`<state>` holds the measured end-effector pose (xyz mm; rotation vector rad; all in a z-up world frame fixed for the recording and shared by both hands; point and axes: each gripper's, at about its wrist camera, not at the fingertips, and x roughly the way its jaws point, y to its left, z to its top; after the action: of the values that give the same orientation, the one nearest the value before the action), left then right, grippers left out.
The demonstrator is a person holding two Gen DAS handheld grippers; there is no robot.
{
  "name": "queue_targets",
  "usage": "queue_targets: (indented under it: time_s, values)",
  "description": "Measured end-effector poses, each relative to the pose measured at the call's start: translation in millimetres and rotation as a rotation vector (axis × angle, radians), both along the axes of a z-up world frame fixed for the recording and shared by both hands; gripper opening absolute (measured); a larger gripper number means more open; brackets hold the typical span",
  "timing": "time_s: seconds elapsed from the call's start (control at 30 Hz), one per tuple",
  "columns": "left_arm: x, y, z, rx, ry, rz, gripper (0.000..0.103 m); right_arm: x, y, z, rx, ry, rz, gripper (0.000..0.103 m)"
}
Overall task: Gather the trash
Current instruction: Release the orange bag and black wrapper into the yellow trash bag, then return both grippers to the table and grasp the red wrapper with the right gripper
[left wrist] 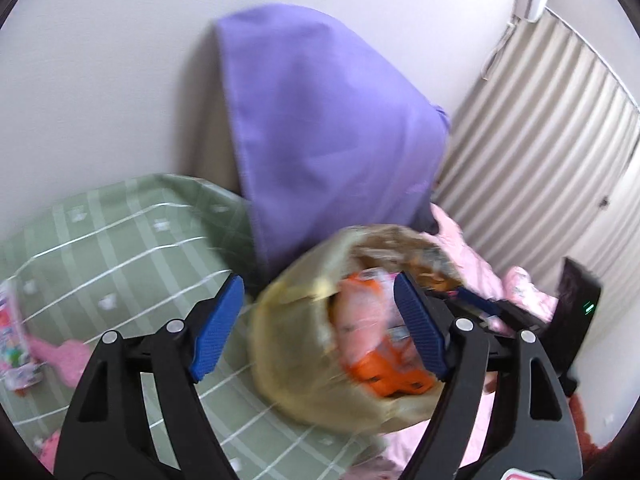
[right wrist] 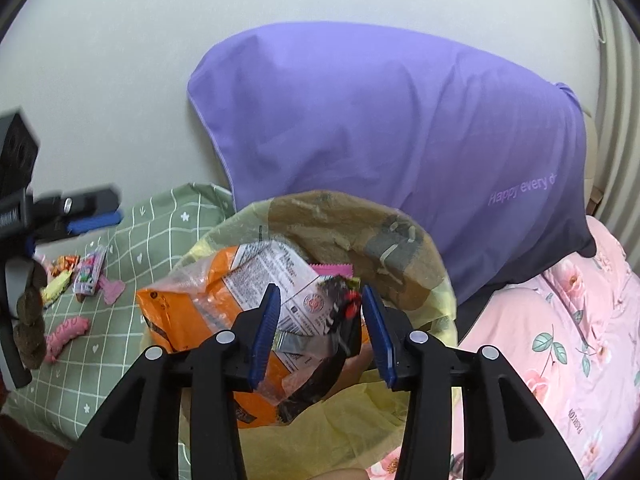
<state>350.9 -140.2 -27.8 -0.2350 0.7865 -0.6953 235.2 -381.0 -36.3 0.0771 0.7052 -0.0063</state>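
Observation:
A yellow trash bag [right wrist: 420,280] stands open on the bed. Inside lie an orange snack package [right wrist: 192,304], a dark wrapper [right wrist: 340,320] and a pink wrapper [right wrist: 332,269]. My right gripper [right wrist: 320,288] hovers open over the bag's mouth; the dark wrapper lies between its blue pads [right wrist: 266,320], which do not press on it. My left gripper [left wrist: 318,280] is wide open beside the bag [left wrist: 288,340], with nothing in it; the view is blurred. Loose candy wrappers [right wrist: 64,268], a colourful pack [right wrist: 90,274] and pink pieces [right wrist: 66,332] lie on the green checked sheet [right wrist: 120,340].
A purple pillow [right wrist: 400,140] leans on the white wall behind the bag. A pink floral quilt [right wrist: 560,340] covers the right side. Striped curtains [left wrist: 540,140] and a dark device with a green light [left wrist: 580,304] are at the far right.

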Motion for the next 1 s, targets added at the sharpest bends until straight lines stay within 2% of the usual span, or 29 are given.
queue_targets:
  time_s: [0.17, 0.2, 0.33, 0.5, 0.63, 0.8, 1.0]
  values:
    - [-17, 39, -15, 0.121, -0.031, 0.103, 0.073, -7, 9, 18, 0.010, -0.069, -0.005, 0.045]
    - [-22, 50, -20, 0.163, -0.037, 0.132, 0.073, -7, 13, 22, 0.014, -0.085, 0.004, 0.045]
    - [-32, 93, -33, 0.235, -0.037, 0.219, 0.073, -3, 33, 34, 0.043, -0.131, 0.060, 0.045]
    - [-44, 162, -49, 0.257, 0.001, 0.376, 0.073, 13, 75, 33, 0.075, -0.147, 0.190, 0.052]
    - [-57, 211, -59, 0.258, 0.030, 0.485, 0.073, 25, 111, 22, 0.075, -0.133, 0.291, 0.053]
    - [-69, 257, -64, 0.273, 0.040, 0.562, 0.073, 49, 149, 5, 0.106, -0.038, 0.384, 0.053]
    - [-67, 299, -72, 0.280, 0.044, 0.635, 0.073, 54, 187, -5, 0.053, -0.013, 0.473, 0.053]
